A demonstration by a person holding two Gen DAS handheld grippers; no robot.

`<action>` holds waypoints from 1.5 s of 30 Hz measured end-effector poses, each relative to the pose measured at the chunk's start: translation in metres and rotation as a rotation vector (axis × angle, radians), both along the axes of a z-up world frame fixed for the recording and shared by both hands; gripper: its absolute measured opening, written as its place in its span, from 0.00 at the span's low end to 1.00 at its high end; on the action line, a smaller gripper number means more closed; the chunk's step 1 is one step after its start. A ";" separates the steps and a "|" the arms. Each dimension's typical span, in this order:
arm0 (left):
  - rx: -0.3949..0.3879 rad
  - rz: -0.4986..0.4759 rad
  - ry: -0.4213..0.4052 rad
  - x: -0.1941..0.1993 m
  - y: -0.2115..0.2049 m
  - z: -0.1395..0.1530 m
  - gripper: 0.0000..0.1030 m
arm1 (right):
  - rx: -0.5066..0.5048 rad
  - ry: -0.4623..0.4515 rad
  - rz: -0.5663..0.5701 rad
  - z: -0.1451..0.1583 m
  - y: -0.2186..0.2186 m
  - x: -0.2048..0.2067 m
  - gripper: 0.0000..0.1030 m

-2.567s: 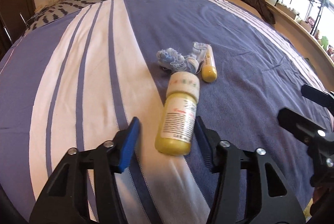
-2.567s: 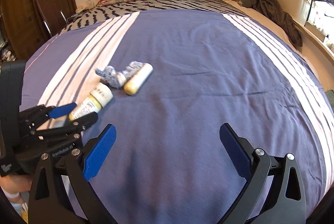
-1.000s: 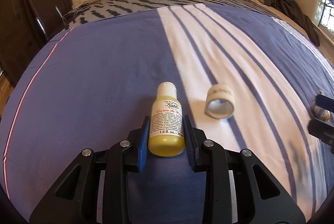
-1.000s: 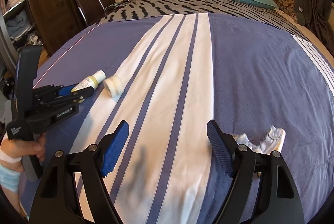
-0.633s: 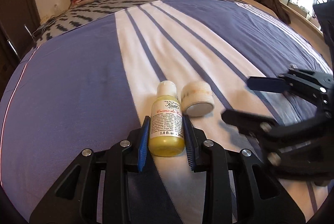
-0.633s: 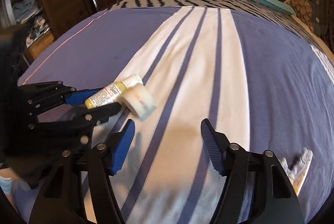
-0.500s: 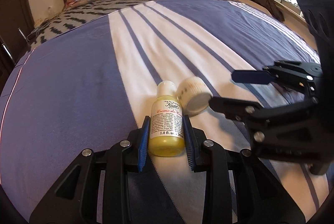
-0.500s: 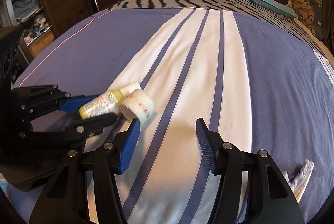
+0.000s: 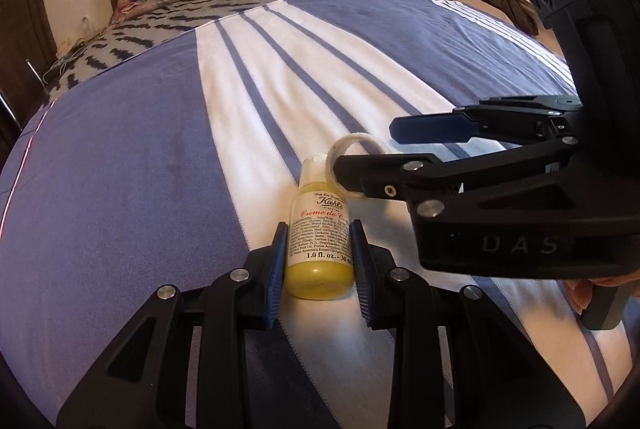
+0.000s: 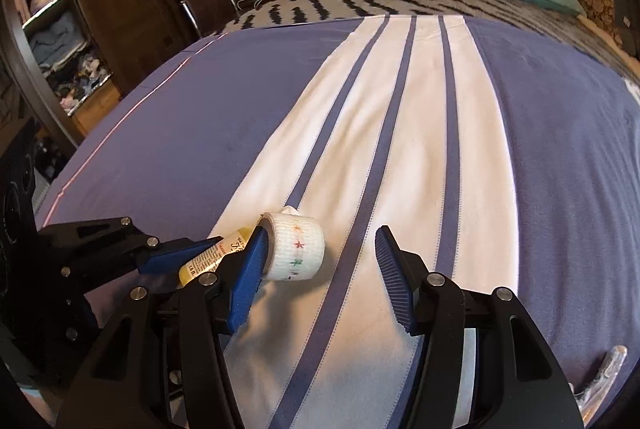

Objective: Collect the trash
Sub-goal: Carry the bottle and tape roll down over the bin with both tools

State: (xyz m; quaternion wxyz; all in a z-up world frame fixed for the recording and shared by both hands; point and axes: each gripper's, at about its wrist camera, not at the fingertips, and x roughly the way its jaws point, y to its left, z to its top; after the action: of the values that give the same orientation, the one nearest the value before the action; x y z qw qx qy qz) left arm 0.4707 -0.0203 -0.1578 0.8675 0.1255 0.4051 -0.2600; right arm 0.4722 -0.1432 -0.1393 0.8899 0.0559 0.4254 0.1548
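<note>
**Right claw closes toward the tape roll beside the held bottle**

The small roll of white tape (image 10: 296, 247), with coloured stars printed on its band, lies on its side on the white stripe of the bed cover (image 10: 540, 149). Its open end faces toward the left claw and its round band faces the right one. It rests just beside the cap end of the yellow lotion bottle (image 9: 320, 241), perhaps touching it; I cannot tell for sure.

From the right claw (image 10: 320, 257) the roll lies ahead and to the left side of the gap, not in the middle. The left blue pad (image 10: 250, 269) is at the roll's rim, while the right pad is well apart from it, over a blue stripe. The jaws have just been closing, but they are only partly closed and not yet pressing the roll from both sides. So this claw is not grasping anything now. I judge that it needs to shift a little to its left, so the roll comes to the centre before the squeeze.

The left claw (image 9: 318, 261) is clenched on the bottle. Both blue pads press the label sides, and the bottle's long axis runs straight along the fingers, cap pointing away.

At the lower right edge of the right wrist view, a crumpled wrapper (image 10: 604, 377) lies on the bed, well apart from both claws and not yet collected
</note>
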 end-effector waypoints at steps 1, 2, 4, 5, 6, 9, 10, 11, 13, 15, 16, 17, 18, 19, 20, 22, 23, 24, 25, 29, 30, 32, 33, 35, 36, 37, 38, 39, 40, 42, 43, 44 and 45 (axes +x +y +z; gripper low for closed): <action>-0.003 0.003 0.004 0.000 0.001 0.000 0.28 | 0.038 0.017 0.012 -0.002 -0.001 0.000 0.42; -0.003 0.005 0.005 0.001 0.000 0.000 0.28 | 0.055 0.025 0.017 -0.003 -0.001 0.002 0.31; 0.009 0.009 -0.002 -0.001 -0.001 0.000 0.28 | 0.067 0.037 0.022 -0.004 0.001 0.000 0.26; 0.011 0.012 -0.005 -0.002 -0.002 0.001 0.28 | 0.056 0.035 0.020 -0.003 0.002 -0.002 0.23; 0.007 0.013 0.000 -0.004 -0.001 0.001 0.28 | 0.044 0.036 0.016 -0.002 0.003 -0.004 0.20; -0.005 0.015 0.016 -0.010 0.001 0.006 0.28 | 0.046 0.026 0.012 0.004 0.002 -0.013 0.20; 0.004 0.020 0.011 -0.016 0.002 0.008 0.28 | 0.024 0.011 0.005 0.011 0.001 -0.020 0.20; 0.016 0.026 0.004 -0.022 0.002 0.011 0.28 | 0.006 -0.002 -0.004 0.016 0.000 -0.026 0.20; 0.038 0.047 -0.009 -0.037 0.006 0.023 0.28 | -0.038 -0.040 -0.024 0.036 -0.005 -0.043 0.20; 0.041 0.060 -0.031 -0.057 0.009 0.040 0.28 | -0.070 -0.081 -0.033 0.057 -0.011 -0.063 0.20; 0.041 0.063 -0.041 -0.065 0.010 0.046 0.28 | -0.089 -0.107 -0.036 0.070 -0.015 -0.076 0.20; 0.048 0.071 -0.057 -0.078 0.011 0.058 0.28 | -0.105 -0.128 -0.040 0.081 -0.018 -0.088 0.20; 0.056 0.076 -0.073 -0.088 0.010 0.066 0.28 | -0.125 -0.152 -0.046 0.093 -0.022 -0.104 0.20; 0.065 0.083 -0.091 -0.102 0.009 0.078 0.28 | -0.142 -0.176 -0.052 0.107 -0.027 -0.122 0.20; 0.071 0.090 -0.111 -0.117 0.009 0.089 0.28 | -0.155 -0.200 -0.058 0.120 -0.032 -0.142 0.20; 0.077 0.109 -0.145 -0.151 0.009 0.114 0.28 | -0.173 -0.233 -0.064 0.137 -0.039 -0.172 0.20; 0.081 0.112 -0.158 -0.164 0.010 0.122 0.28 | -0.188 -0.256 -0.064 0.148 -0.042 -0.194 0.20; 0.088 0.115 -0.175 -0.179 0.009 0.132 0.28 | -0.197 -0.267 -0.065 0.152 -0.044 -0.206 0.20; 0.101 0.123 -0.192 -0.196 0.009 0.143 0.28 | -0.209 -0.285 -0.064 0.159 -0.047 -0.226 0.20; 0.080 0.132 -0.238 -0.260 0.015 0.180 0.28 | -0.220 -0.333 -0.079 0.182 -0.059 -0.292 0.20; 0.069 0.133 -0.254 -0.280 0.017 0.188 0.28 | -0.221 -0.346 -0.082 0.186 -0.062 -0.311 0.20; 0.051 0.136 -0.287 -0.312 0.019 0.197 0.28 | -0.219 -0.375 -0.084 0.191 -0.067 -0.348 0.20; 0.031 0.138 -0.303 -0.331 0.019 0.200 0.28 | -0.214 -0.401 -0.088 0.194 -0.070 -0.374 0.20; -0.014 0.139 -0.321 -0.362 0.021 0.203 0.28 | -0.205 -0.431 -0.095 0.194 -0.071 -0.400 0.20; -0.036 0.142 -0.328 -0.377 0.020 0.202 0.28 | -0.197 -0.448 -0.102 0.193 -0.072 -0.418 0.20; -0.062 0.143 -0.336 -0.394 0.019 0.199 0.28 | -0.185 -0.464 -0.105 0.189 -0.072 -0.436 0.20; -0.085 0.144 -0.344 -0.411 0.016 0.195 0.28 | -0.177 -0.475 -0.111 0.186 -0.072 -0.450 0.20; -0.101 0.151 -0.350 -0.424 0.014 0.190 0.28 | -0.175 -0.493 -0.131 0.178 -0.071 -0.469 0.20; -0.119 0.162 -0.353 -0.438 0.011 0.181 0.28 | -0.180 -0.502 -0.144 0.172 -0.068 -0.480 0.20; -0.173 0.164 -0.326 -0.463 0.005 0.158 0.28 | -0.187 -0.503 -0.180 0.151 -0.064 -0.505 0.20; -0.190 0.172 -0.311 -0.471 0.003 0.148 0.28 | -0.181 -0.492 -0.191 0.142 -0.062 -0.513 0.20; -0.197 0.183 -0.292 -0.479 -0.001 0.132 0.28 | -0.173 -0.476 -0.202 0.132 -0.061 -0.519 0.20; -0.190 0.193 -0.272 -0.486 -0.006 0.115 0.28 | -0.166 -0.452 -0.217 0.118 -0.060 -0.524 0.20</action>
State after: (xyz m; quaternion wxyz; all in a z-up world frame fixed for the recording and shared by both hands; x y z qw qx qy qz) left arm -0.0151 -0.0268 -0.0427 0.9431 0.0378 0.2679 -0.1934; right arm -0.0519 -0.2033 -0.0216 0.9753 -0.0080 0.2185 0.0319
